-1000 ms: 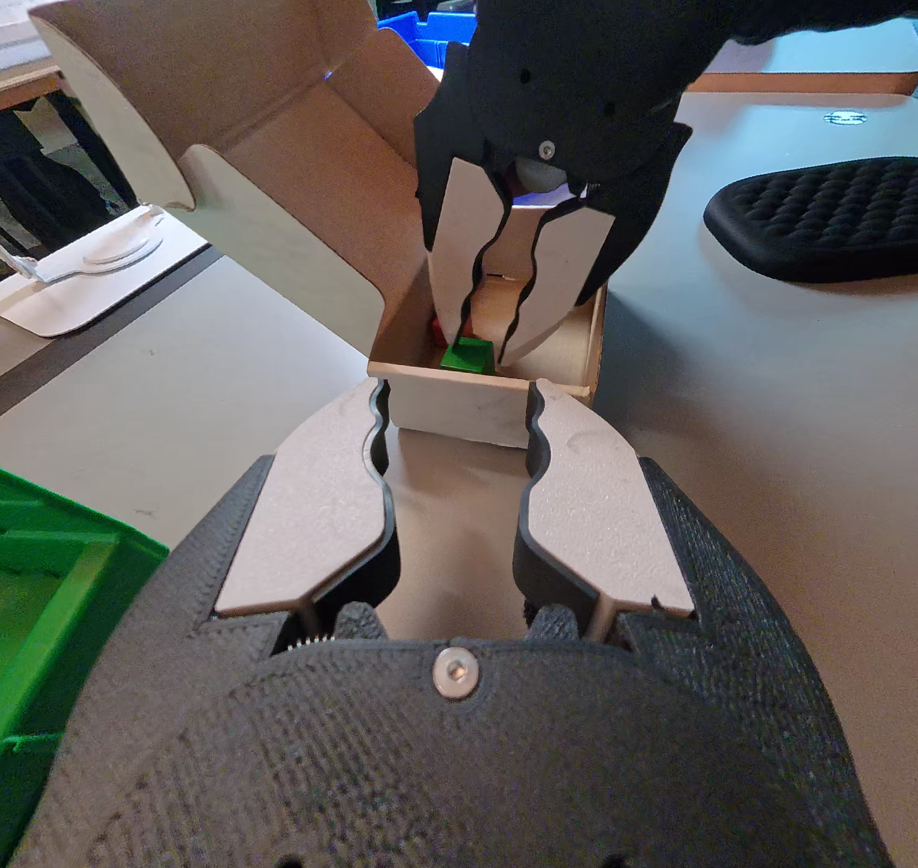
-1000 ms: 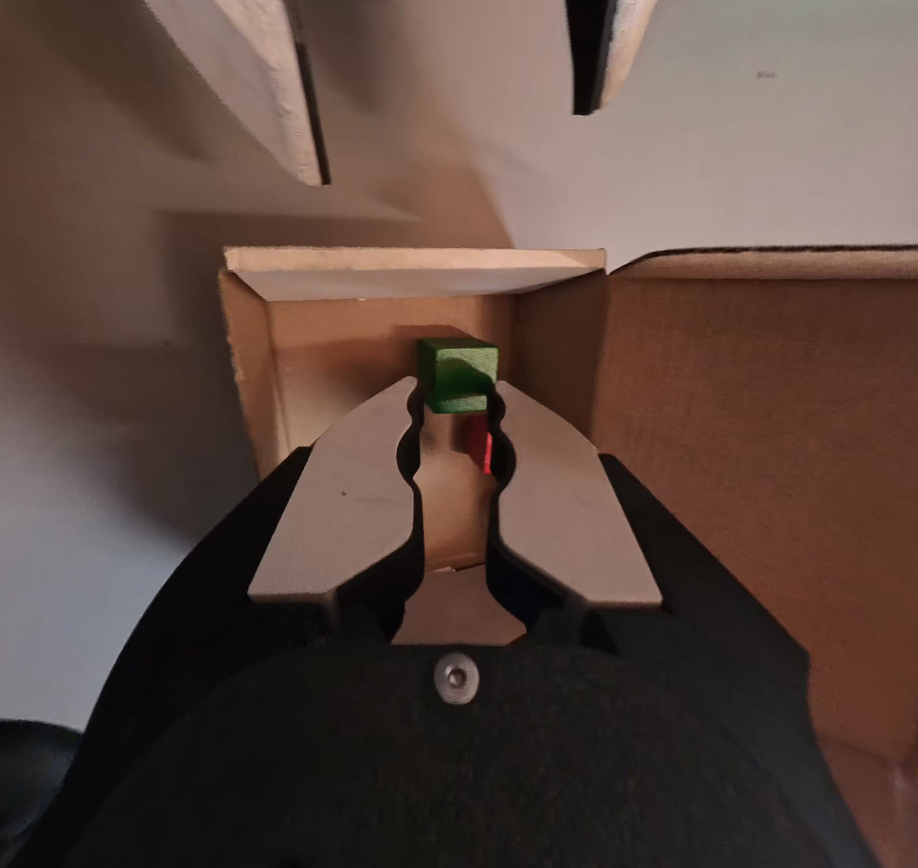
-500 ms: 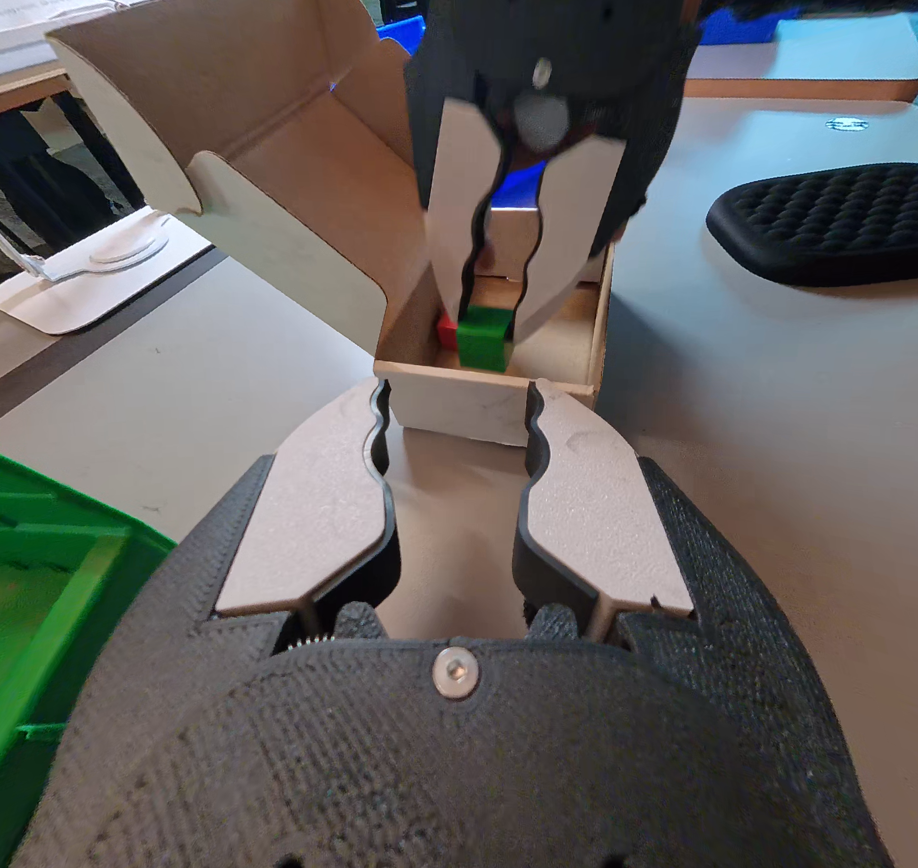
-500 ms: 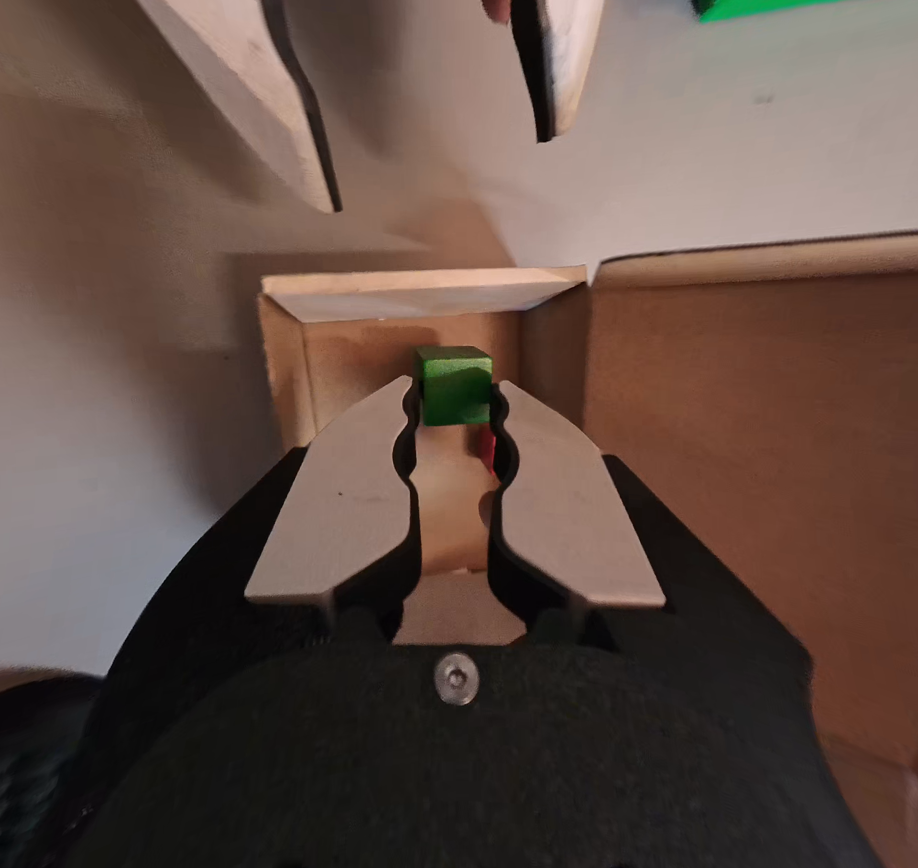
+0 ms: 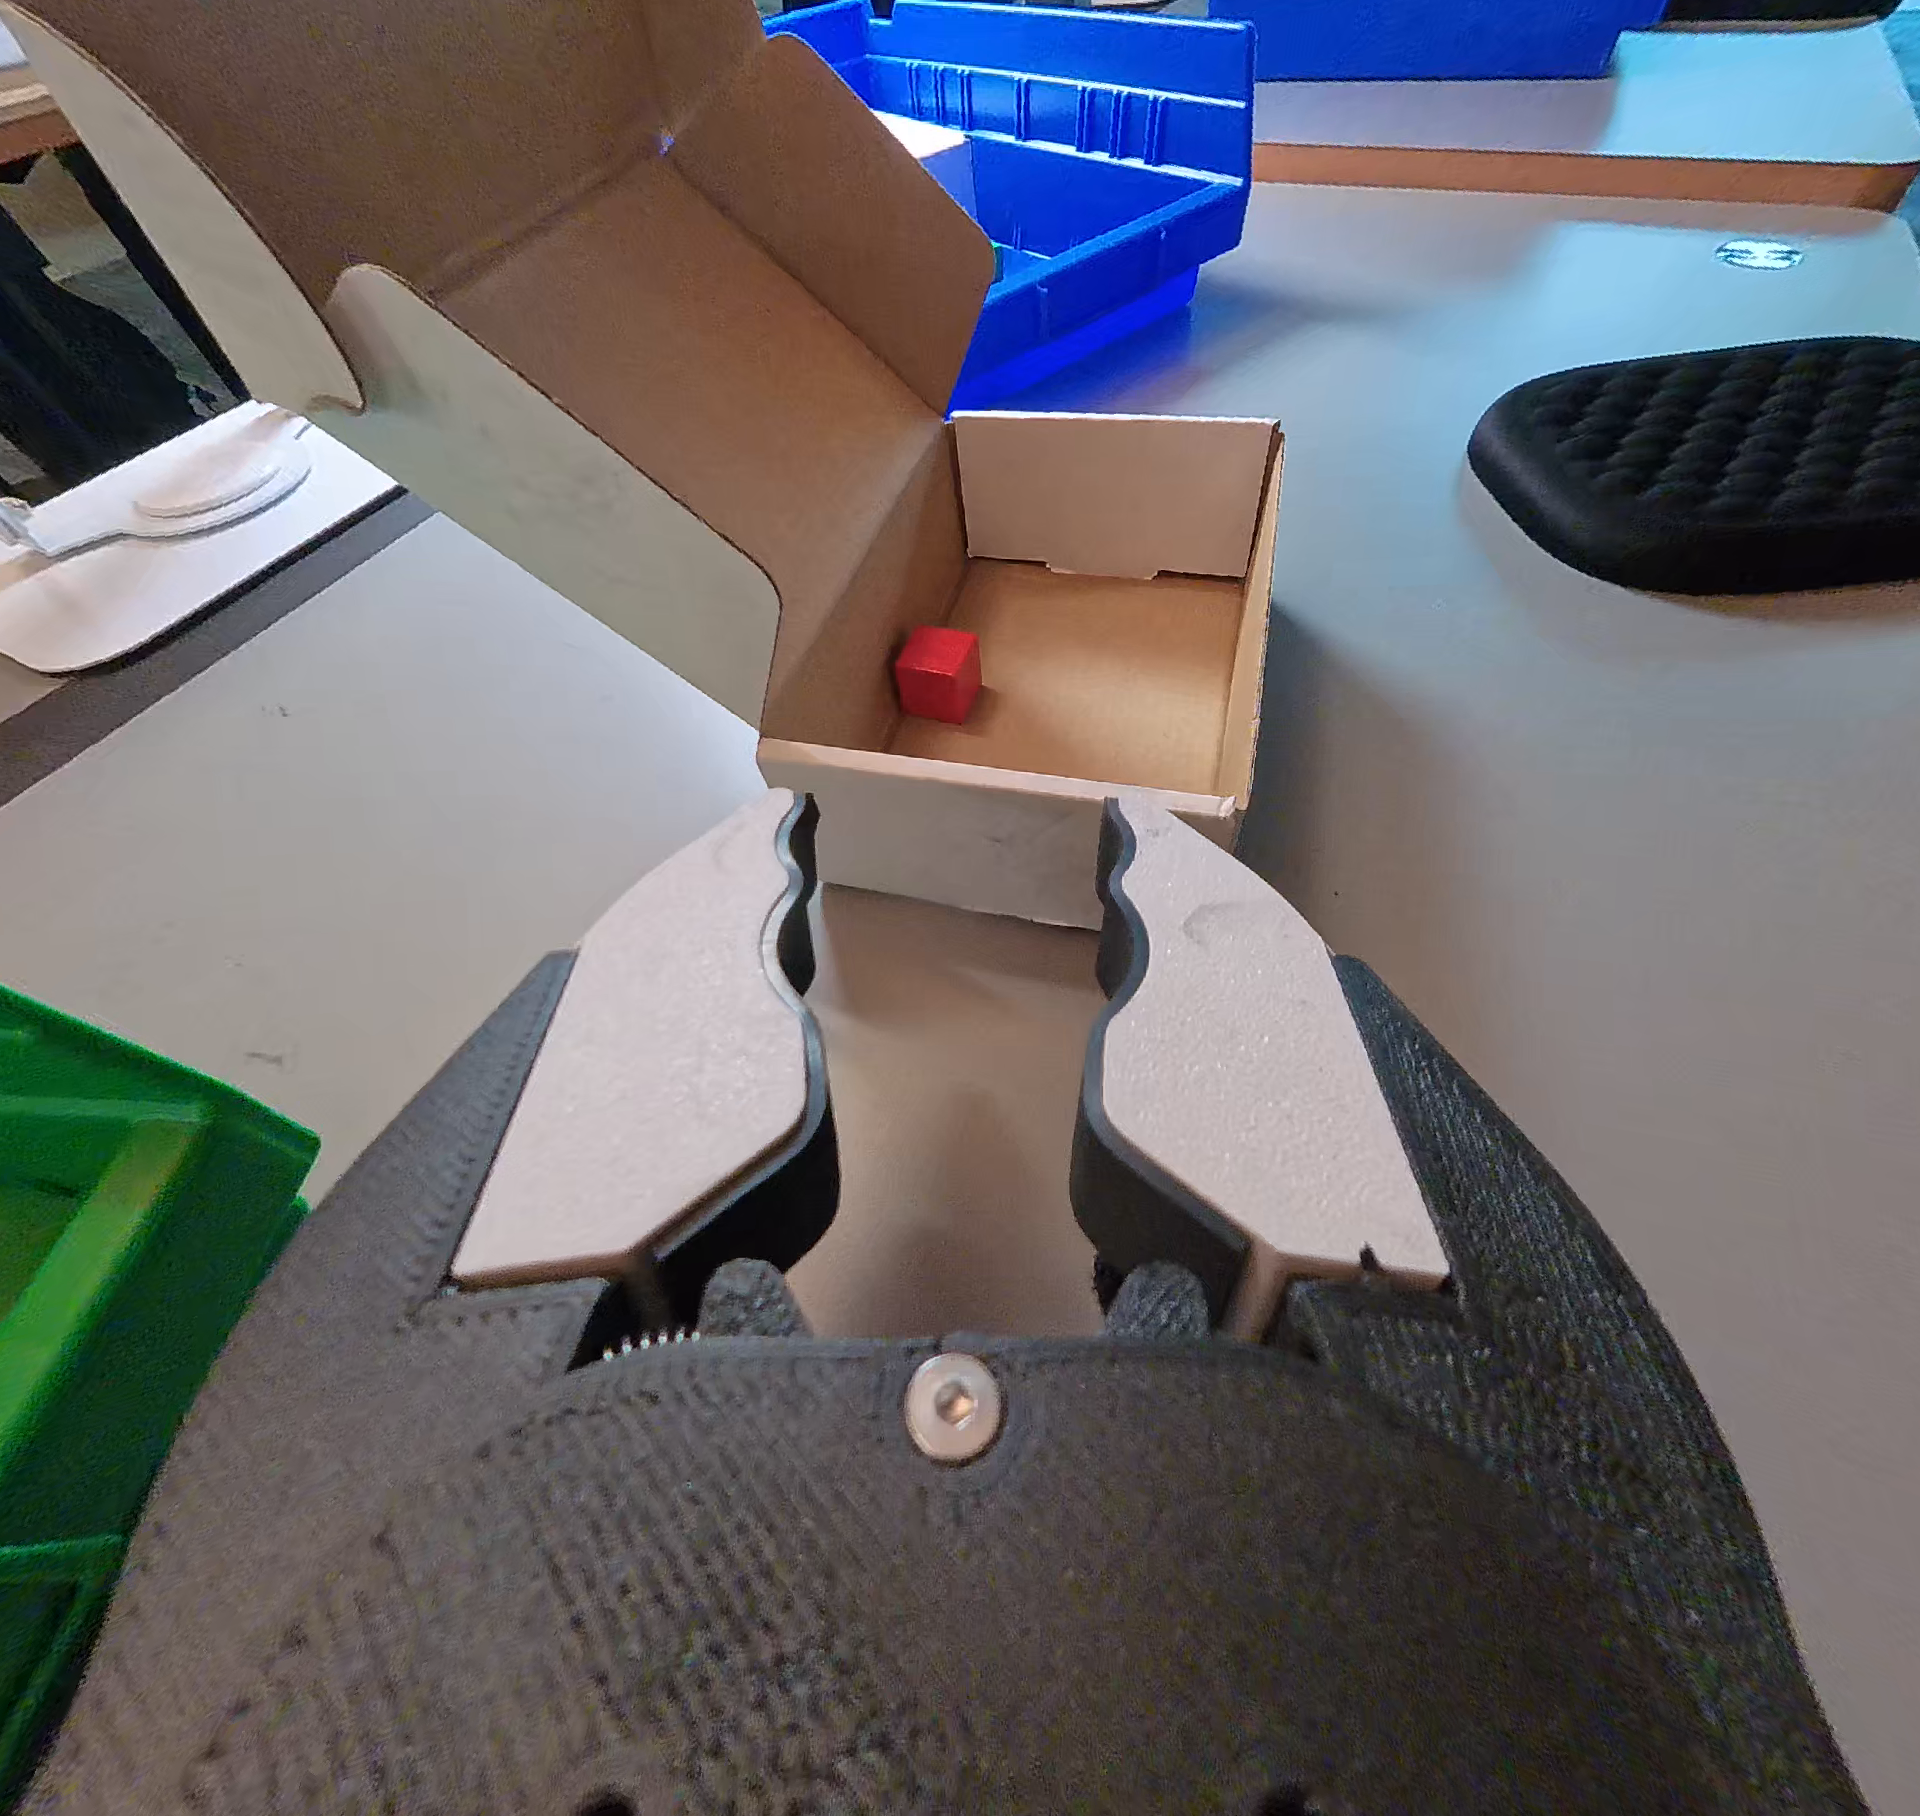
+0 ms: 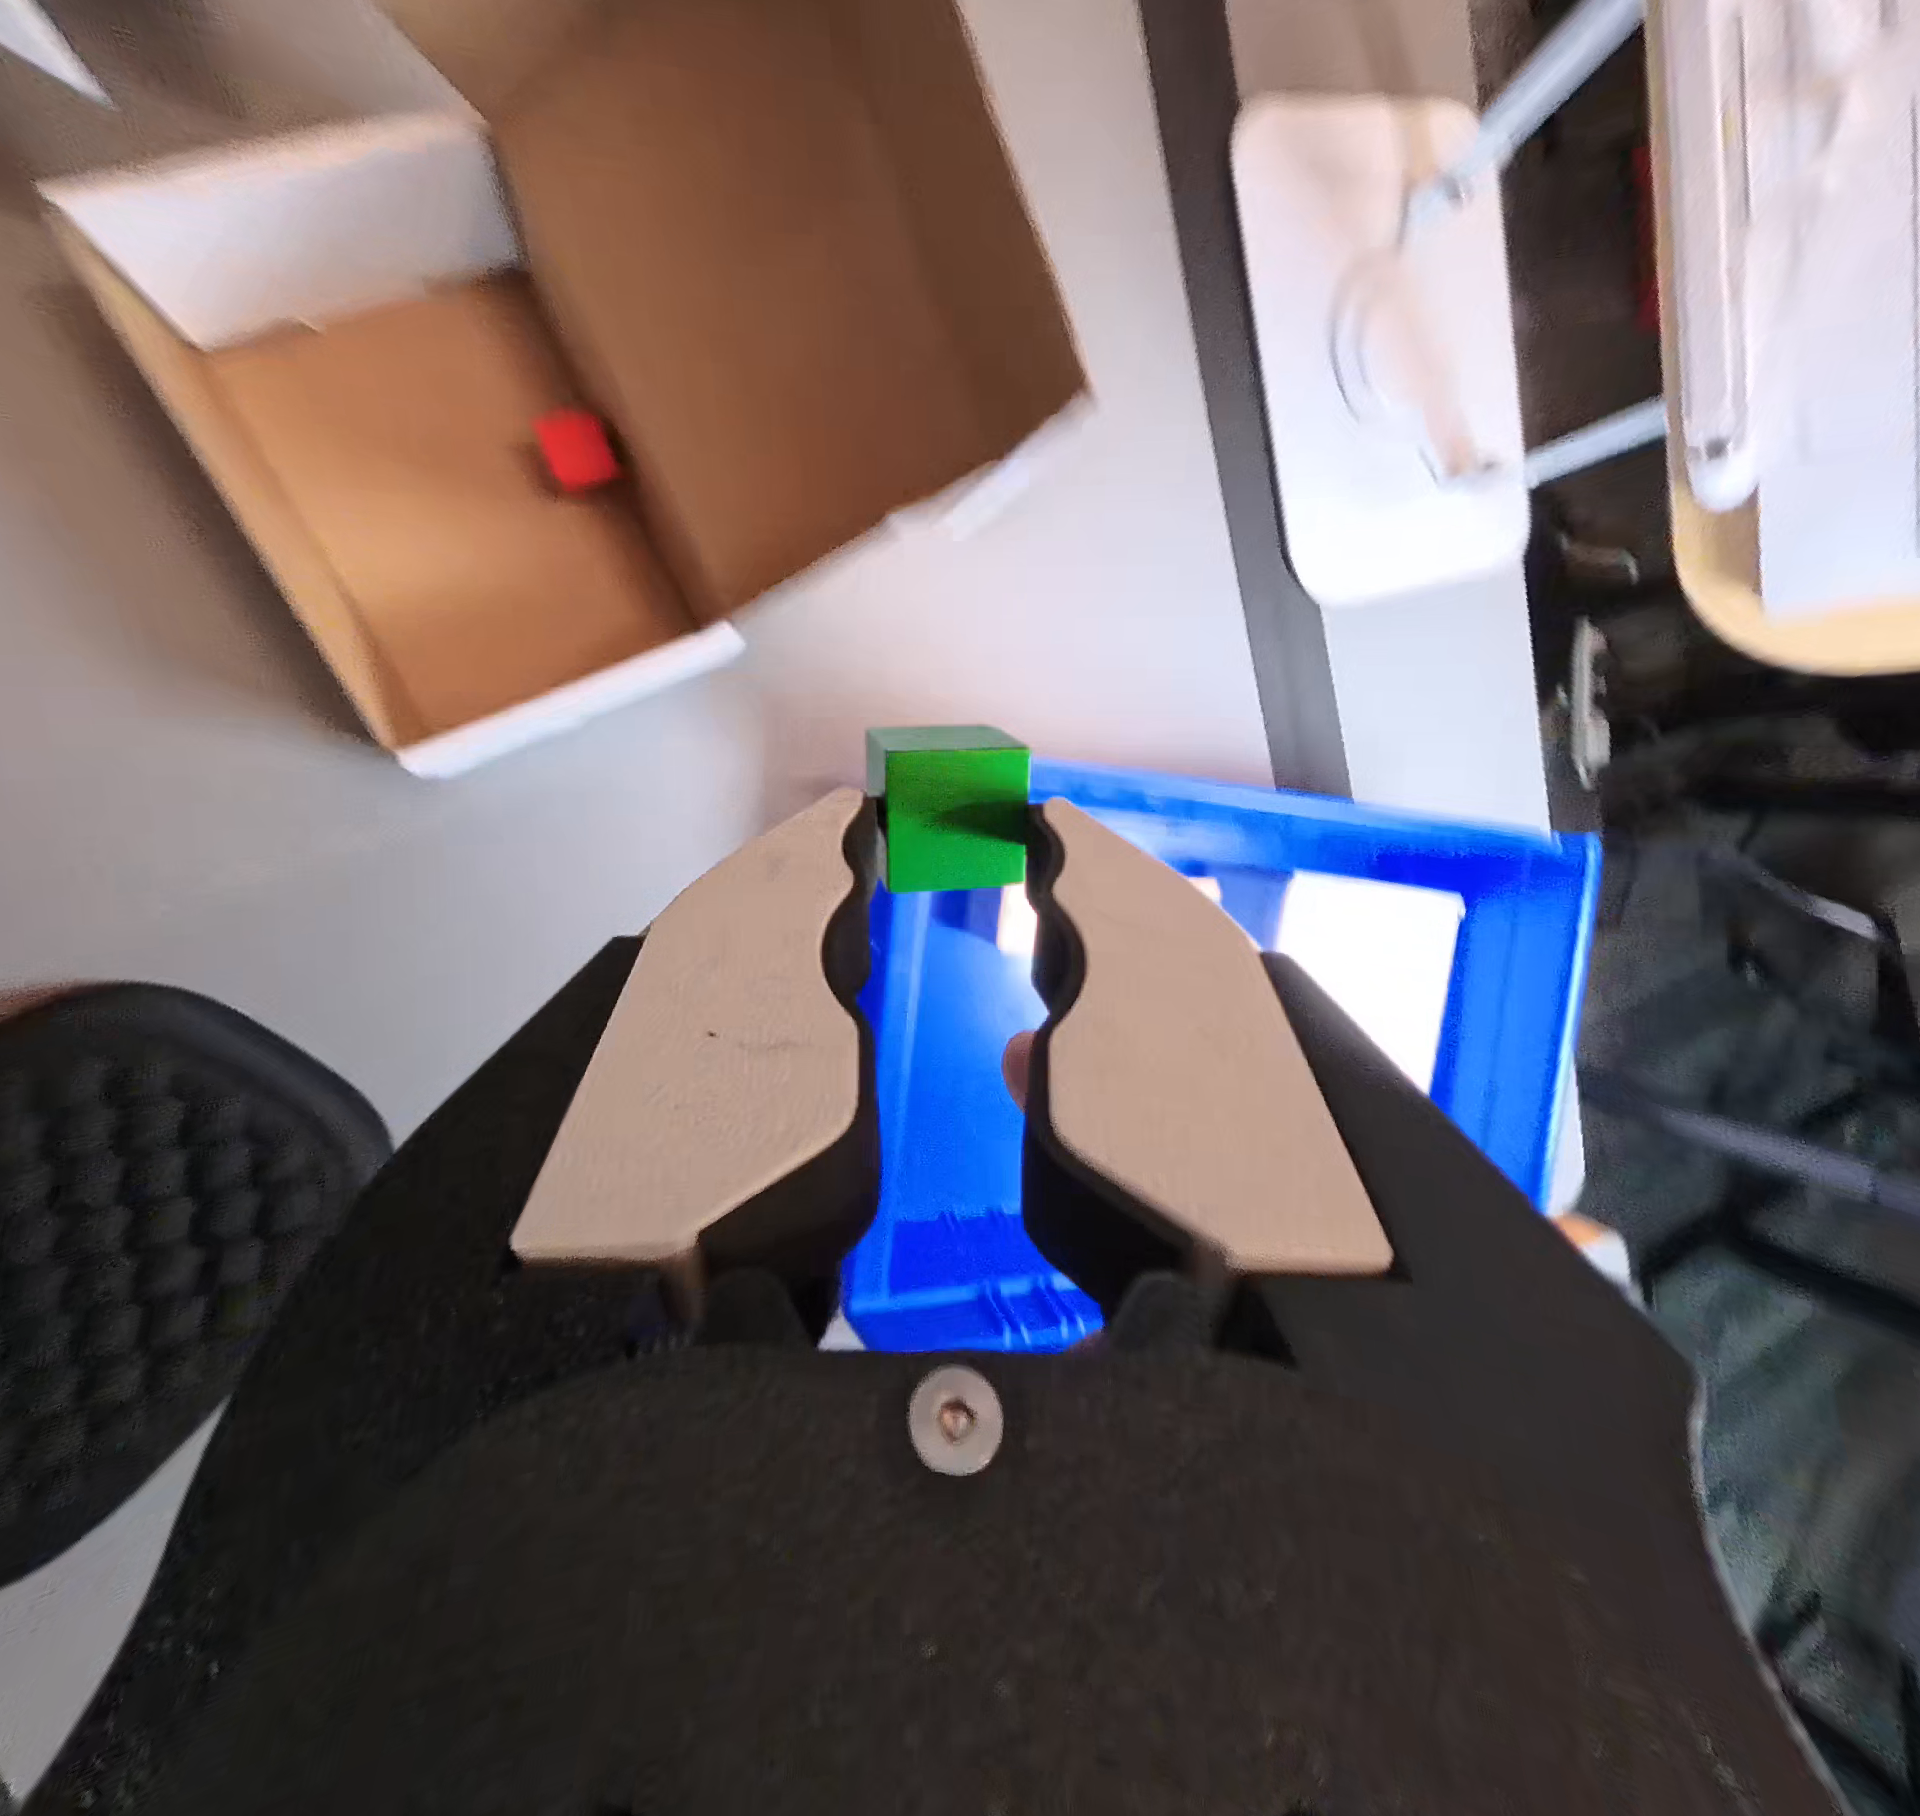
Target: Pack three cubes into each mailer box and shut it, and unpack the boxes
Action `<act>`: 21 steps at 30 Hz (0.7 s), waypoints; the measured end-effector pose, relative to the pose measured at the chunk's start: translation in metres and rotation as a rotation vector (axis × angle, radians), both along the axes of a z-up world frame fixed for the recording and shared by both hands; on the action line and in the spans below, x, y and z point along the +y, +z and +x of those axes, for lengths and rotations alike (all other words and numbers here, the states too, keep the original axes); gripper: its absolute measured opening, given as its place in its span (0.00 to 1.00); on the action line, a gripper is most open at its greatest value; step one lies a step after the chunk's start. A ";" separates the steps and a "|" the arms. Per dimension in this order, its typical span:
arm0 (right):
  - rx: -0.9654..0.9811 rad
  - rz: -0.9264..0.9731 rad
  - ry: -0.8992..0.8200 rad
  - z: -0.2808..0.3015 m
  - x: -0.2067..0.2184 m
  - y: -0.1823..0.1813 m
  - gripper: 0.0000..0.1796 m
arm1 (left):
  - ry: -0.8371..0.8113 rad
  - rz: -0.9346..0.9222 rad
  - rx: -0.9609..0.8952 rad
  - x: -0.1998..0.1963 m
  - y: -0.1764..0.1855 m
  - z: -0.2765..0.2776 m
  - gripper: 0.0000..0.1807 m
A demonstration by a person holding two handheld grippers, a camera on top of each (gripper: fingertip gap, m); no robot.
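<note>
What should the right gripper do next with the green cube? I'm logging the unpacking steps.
Probably carry it a little further over the blue bin and open. The right gripper is shut on the green cube above the bin's edge, clear of the open mailer box, where only the red cube remains. The left gripper waits open.

My left gripper (image 5: 951,867) sits low and level, its jaws spread wide with nothing between them, pointing straight ahead. My right gripper (image 6: 951,831) is raised and tipped to look steeply down, its jaws pinched on a green cube (image 6: 954,810) right at the fingertips (image 6: 821,831); the picture is blurred.
</note>
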State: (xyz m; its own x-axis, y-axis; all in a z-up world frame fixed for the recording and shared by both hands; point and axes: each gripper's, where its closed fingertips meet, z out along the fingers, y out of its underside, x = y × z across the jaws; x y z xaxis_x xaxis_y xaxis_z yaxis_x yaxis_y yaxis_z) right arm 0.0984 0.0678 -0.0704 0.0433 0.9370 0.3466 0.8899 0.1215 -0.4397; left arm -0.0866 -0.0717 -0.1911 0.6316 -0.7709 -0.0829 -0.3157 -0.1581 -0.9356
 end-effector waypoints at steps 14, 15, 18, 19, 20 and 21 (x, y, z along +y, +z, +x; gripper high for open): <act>-0.160 -0.084 -0.274 0.104 0.068 -0.100 0.15 | 0.000 -0.028 0.014 0.002 -0.009 0.002 0.28; -0.158 -0.089 -0.274 0.104 0.069 -0.103 0.15 | 0.000 -0.030 0.015 0.002 -0.010 0.002 0.28; -0.156 -0.108 -0.272 0.101 0.070 -0.110 0.15 | 0.001 -0.030 0.021 0.002 -0.011 0.002 0.27; -0.157 -0.114 -0.271 0.100 0.070 -0.112 0.15 | 0.001 -0.028 0.024 0.002 -0.011 0.002 0.27; -0.160 -0.121 -0.271 0.099 0.070 -0.115 0.15 | 0.002 -0.027 0.027 0.002 -0.011 0.002 0.27; -0.164 -0.128 -0.269 0.098 0.070 -0.117 0.15 | 0.003 -0.025 0.031 0.003 -0.012 0.002 0.27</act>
State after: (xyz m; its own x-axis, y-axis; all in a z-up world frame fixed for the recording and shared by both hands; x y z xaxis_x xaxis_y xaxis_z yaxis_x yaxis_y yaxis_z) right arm 0.1960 0.1382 -0.1874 0.2479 0.9359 0.2502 0.9428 -0.1737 -0.2846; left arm -0.0845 -0.0691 -0.2026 0.6315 -0.7710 -0.0830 -0.3442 -0.1828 -0.9209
